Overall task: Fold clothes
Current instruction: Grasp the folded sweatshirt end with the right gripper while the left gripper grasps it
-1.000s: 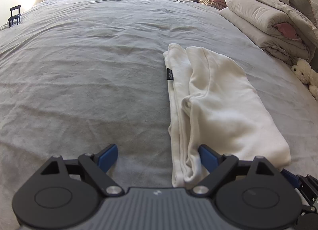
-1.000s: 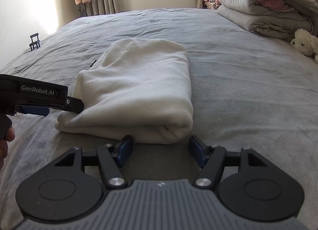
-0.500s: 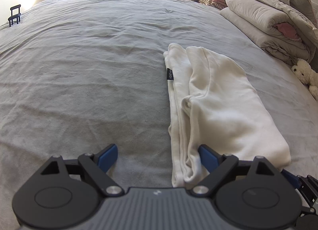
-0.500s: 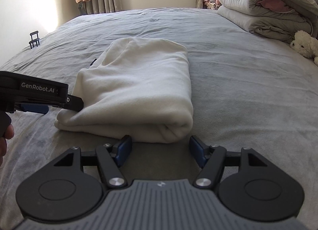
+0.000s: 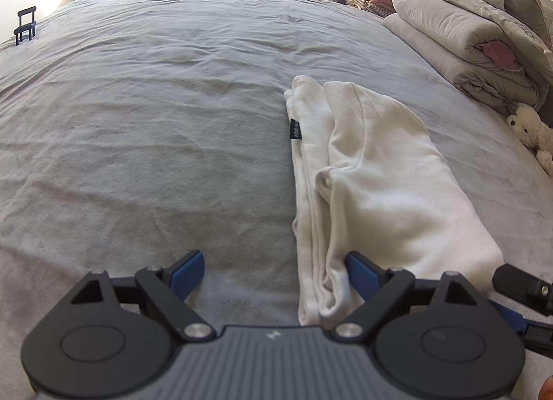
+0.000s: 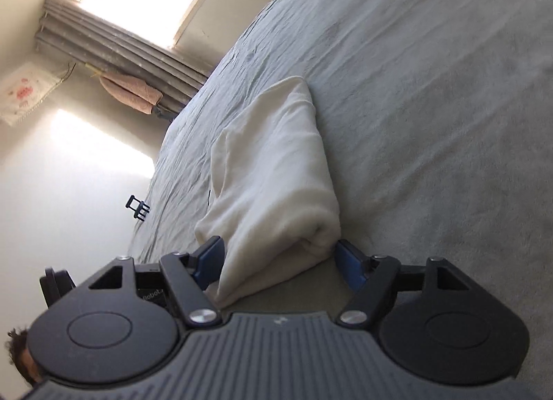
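On a grey bedspread [image 5: 145,144], the white garment [image 5: 376,175] lies folded into a long strip, right of centre in the left wrist view and running from mid-frame down to the bottom edge. We hold the left gripper [image 5: 273,272] low at its near end, jaws spread wide, the right blue pad against the strip's stacked edges and the left pad over bare bedspread. In the right wrist view the frame is tilted hard, and the right gripper [image 6: 278,256] straddles the garment's rolled near end at lower centre, jaws also spread and gripping nothing.

The risks, as we judge them: the layered edges at the left gripper look loose, so a closing pinch could catch only the top layers and let the lower ones trail, undoing the fold. The bedspread is soft and wrinkled; a low bite could gather it with the garment. With the right gripper canted, the two ends could lift unevenly and skew the next fold. A small black tag [image 5: 295,129] marks the strip's left edge, a useful check on alignment. A folded duvet [image 5: 459,34] sits at upper right, well apart.
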Action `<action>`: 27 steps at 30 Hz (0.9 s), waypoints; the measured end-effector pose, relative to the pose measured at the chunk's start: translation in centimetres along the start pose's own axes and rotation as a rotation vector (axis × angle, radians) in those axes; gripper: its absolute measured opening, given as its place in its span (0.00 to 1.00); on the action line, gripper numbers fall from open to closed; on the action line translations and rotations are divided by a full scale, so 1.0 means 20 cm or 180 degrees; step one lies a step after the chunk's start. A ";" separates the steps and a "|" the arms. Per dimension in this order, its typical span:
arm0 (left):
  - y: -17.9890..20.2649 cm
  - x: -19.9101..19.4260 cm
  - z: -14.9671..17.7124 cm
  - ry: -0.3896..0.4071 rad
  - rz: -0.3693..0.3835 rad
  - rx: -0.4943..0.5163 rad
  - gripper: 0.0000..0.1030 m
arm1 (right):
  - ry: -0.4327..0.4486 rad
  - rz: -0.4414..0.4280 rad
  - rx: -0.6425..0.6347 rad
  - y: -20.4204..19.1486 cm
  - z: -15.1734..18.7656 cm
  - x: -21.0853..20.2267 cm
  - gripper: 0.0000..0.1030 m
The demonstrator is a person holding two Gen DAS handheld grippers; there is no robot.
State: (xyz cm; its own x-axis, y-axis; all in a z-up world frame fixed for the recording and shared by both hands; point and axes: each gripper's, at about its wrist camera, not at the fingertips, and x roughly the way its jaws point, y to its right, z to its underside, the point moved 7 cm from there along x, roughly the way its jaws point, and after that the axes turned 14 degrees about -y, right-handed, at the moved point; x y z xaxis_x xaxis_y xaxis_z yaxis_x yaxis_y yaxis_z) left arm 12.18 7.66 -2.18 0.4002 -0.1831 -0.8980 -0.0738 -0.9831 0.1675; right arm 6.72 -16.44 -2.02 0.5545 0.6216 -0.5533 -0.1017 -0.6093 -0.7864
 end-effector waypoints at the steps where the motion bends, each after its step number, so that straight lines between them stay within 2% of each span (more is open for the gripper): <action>1: 0.00 0.00 0.00 -0.0002 0.0003 0.0000 0.87 | 0.0002 -0.0055 0.0070 0.01 -0.02 0.01 0.72; 2: 0.00 0.00 0.00 -0.0003 0.0007 0.0001 0.87 | 0.0019 -0.0072 0.0083 0.02 -0.03 0.02 0.72; 4: 0.00 0.00 0.00 -0.0005 0.0015 0.0003 0.87 | 0.0086 -0.0032 0.0115 0.03 -0.04 0.03 0.63; 8: 0.00 0.00 0.00 0.0002 0.0014 0.0012 0.86 | 0.0204 -0.0061 0.0183 0.02 -0.05 0.04 0.63; 13: 0.00 0.00 0.00 0.0007 0.0009 0.0013 0.86 | 0.0344 0.0471 -0.0251 -0.06 -0.03 0.10 0.51; 18: 0.01 -0.01 0.00 -0.0013 0.0024 0.0014 0.86 | 0.0349 0.0804 -0.0513 -0.12 -0.02 0.10 0.44; 21: 0.03 -0.05 0.02 -0.0101 0.0140 -0.0018 0.83 | 0.0365 0.1032 -0.0756 -0.19 0.00 0.06 0.43; 27: 0.16 -0.14 0.12 -0.0284 0.0773 -0.0066 0.79 | 0.0352 0.1556 -0.1234 -0.18 0.02 -0.21 0.43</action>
State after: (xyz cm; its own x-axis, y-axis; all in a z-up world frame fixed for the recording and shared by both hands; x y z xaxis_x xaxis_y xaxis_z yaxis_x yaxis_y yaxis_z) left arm 8.61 4.93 -0.14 0.2909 -0.4141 -0.8625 -0.1389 -0.9102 0.3901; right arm 4.50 -16.72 3.05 0.6039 0.1845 -0.7754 -0.0695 -0.9569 -0.2819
